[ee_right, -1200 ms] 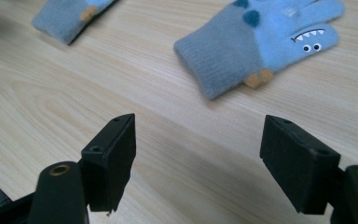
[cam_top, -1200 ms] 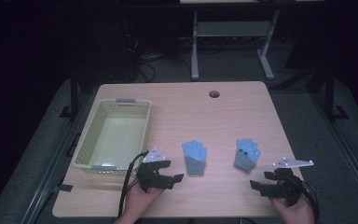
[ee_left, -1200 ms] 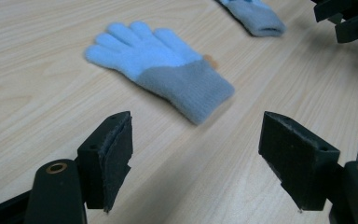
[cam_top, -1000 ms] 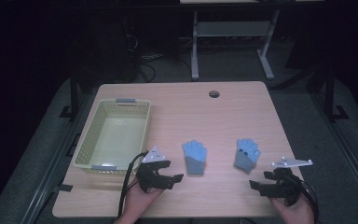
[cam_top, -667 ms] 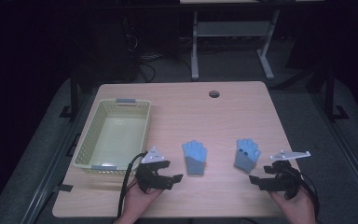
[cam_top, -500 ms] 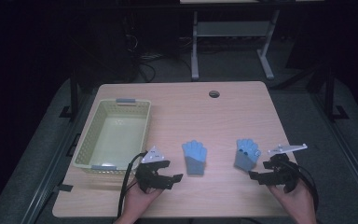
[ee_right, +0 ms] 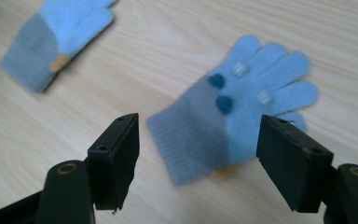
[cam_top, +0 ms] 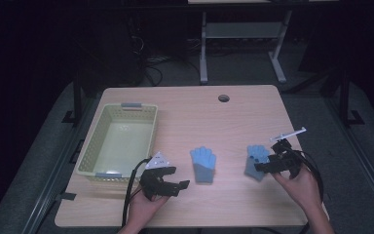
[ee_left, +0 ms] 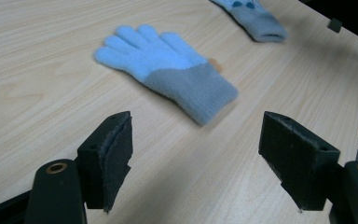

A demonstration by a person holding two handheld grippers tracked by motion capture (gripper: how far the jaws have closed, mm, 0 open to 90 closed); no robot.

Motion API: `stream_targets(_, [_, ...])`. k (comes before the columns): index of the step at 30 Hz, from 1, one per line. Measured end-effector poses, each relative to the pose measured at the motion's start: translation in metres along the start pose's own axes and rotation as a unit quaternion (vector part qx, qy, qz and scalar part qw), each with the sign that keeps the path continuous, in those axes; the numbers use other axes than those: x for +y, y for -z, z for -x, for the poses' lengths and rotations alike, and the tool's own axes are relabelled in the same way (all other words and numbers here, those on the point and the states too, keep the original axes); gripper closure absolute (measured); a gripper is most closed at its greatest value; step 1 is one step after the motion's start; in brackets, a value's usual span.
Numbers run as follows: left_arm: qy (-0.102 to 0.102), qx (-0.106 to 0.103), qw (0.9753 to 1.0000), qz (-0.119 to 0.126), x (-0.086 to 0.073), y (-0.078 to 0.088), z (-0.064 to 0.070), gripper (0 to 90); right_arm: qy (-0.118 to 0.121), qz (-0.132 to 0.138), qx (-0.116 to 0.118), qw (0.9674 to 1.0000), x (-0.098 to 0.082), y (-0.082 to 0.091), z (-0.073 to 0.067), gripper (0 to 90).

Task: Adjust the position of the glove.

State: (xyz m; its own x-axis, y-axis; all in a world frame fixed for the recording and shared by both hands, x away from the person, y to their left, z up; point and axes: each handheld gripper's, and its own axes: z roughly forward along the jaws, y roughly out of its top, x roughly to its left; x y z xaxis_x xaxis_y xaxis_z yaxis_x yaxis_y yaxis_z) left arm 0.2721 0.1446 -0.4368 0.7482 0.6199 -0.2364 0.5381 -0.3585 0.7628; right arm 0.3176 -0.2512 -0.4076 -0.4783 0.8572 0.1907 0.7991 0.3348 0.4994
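Two blue gloves with grey cuffs lie flat on the wooden table (cam_top: 195,112). The left glove (cam_top: 203,165) (ee_left: 168,70) is plain, and my left gripper (cam_top: 175,186) (ee_left: 196,163) rests open on the table just short of its cuff. The right glove (cam_top: 255,158) (ee_right: 237,107) carries dark dots and small patches. My right gripper (cam_top: 267,166) (ee_right: 198,161) hangs open close over its grey cuff, jaws to either side, without touching it. Each gripper view also shows the other glove (ee_left: 251,16) (ee_right: 56,32) farther off.
A pale yellow plastic basket (cam_top: 93,156) stands on the left part of the table, beside the left hand. A round cable hole (cam_top: 223,98) sits near the far edge. Dark floor and a metal stand (cam_top: 238,44) lie beyond the table.
My right gripper has moved forward and left from the table's front right corner up to the dotted glove's cuff. The left gripper and both gloves have stayed put.
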Motion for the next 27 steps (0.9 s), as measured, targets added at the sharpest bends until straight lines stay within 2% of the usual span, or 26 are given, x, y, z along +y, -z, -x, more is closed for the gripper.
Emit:
stream_targets(5, [-0.002,-0.001,1.0000,0.000,0.001,-0.001,-0.001,25.5,-0.011,-0.022,-0.005,0.9997,0.009,-0.010,0.006,32.8])
stream_targets(7, [0.005,-0.002,1.0000,0.001,0.000,-0.001,-0.001,25.4,-0.008,-0.027,-0.010,0.9996,0.012,-0.015,0.007,34.9])
stream_targets(8, [0.007,-0.002,1.0000,0.001,0.000,-0.002,-0.002,25.4,-0.010,-0.041,-0.015,0.9990,0.015,-0.022,0.008,36.9])
stream_targets(13, [0.011,-0.004,0.9999,0.002,0.000,-0.003,-0.002,25.4,-0.015,-0.066,-0.021,0.9975,0.020,-0.034,0.012,39.7])
stream_targets(18, [0.015,-0.007,0.9999,-0.002,-0.001,-0.004,-0.003,25.4,-0.015,-0.087,-0.031,0.9956,0.023,-0.043,0.013,48.1])
stream_targets(20, [0.012,-0.007,0.9999,-0.001,0.000,-0.004,-0.003,25.5,-0.007,-0.102,-0.046,0.9937,0.022,-0.048,0.013,54.2])
stream_targets(24, [0.019,-0.009,0.9998,-0.001,-0.001,-0.004,-0.004,25.4,0.001,-0.104,-0.058,0.9929,0.023,-0.050,0.011,59.4])
stream_targets(27, [0.020,-0.009,0.9997,-0.002,-0.001,-0.004,-0.004,25.4,0.000,-0.104,-0.063,0.9926,0.023,-0.049,0.011,69.3])
